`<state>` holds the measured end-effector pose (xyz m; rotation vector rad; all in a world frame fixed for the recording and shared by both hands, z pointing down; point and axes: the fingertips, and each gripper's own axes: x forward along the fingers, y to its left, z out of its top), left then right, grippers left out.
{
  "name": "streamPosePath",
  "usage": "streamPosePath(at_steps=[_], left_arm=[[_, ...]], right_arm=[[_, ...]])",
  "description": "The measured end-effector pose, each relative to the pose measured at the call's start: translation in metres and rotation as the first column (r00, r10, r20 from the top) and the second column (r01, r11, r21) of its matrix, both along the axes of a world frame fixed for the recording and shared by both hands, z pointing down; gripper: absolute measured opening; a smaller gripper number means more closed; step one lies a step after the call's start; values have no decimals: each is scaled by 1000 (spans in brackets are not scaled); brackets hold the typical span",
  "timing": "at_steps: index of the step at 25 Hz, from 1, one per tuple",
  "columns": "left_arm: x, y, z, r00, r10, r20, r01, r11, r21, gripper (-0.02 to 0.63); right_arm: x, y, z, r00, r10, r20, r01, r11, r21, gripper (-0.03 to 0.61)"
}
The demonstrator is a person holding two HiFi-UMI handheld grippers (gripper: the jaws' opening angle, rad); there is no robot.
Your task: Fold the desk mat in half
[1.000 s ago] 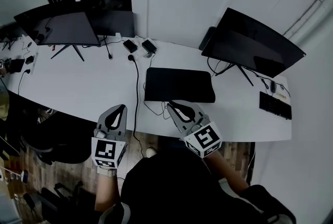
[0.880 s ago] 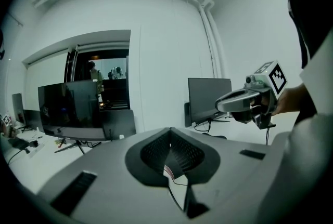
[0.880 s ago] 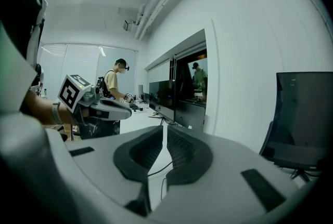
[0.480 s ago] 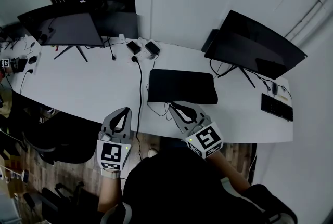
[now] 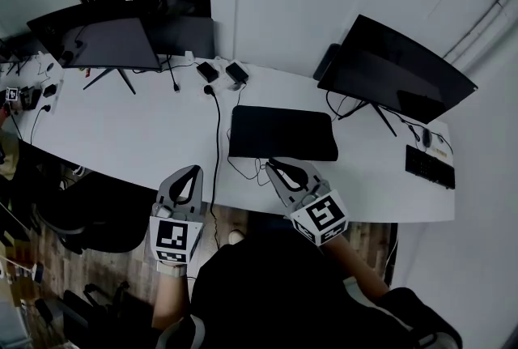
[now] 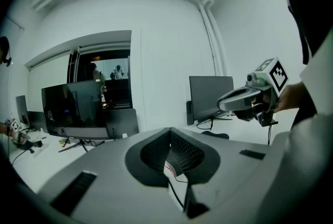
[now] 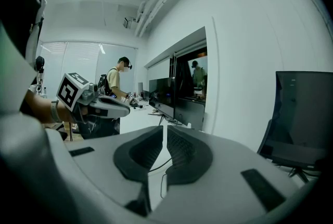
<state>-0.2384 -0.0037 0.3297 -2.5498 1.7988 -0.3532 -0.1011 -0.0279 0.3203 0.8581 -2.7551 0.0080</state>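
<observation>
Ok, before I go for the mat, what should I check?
1. Mat top clear: ok.
2. Left gripper open: not ok, jaws together, nothing held.
3. Right gripper open: not ok, jaws together, nothing held.
4. Mat's left side free: not ok, a cable runs close beside it.
5. Mat already folded: cannot tell.

Count, head view.
- desk: 1.
- desk mat: 1, black, just ahead of the right fingertips.
- Grippers: 2, left gripper and right gripper.
- Monitors: 2 sure. The left monitor is far ahead-left of the left fingers; the right monitor is ahead-right of the right fingers.
- Power bricks: 2, left power brick and right power brick, well ahead, between both finger pairs.
- keyboard: 1, well right of the right fingers.
- standing person: 1, in the right gripper view.
</observation>
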Motion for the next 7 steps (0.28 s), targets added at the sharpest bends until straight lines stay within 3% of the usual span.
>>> streamPosePath(at_steps=[7], left_arm=[[3, -6, 1, 1000, -8, 0, 8, 1000, 4, 9]], right_arm=[[7, -5, 5, 1000, 9, -7, -9, 1000, -9, 34]])
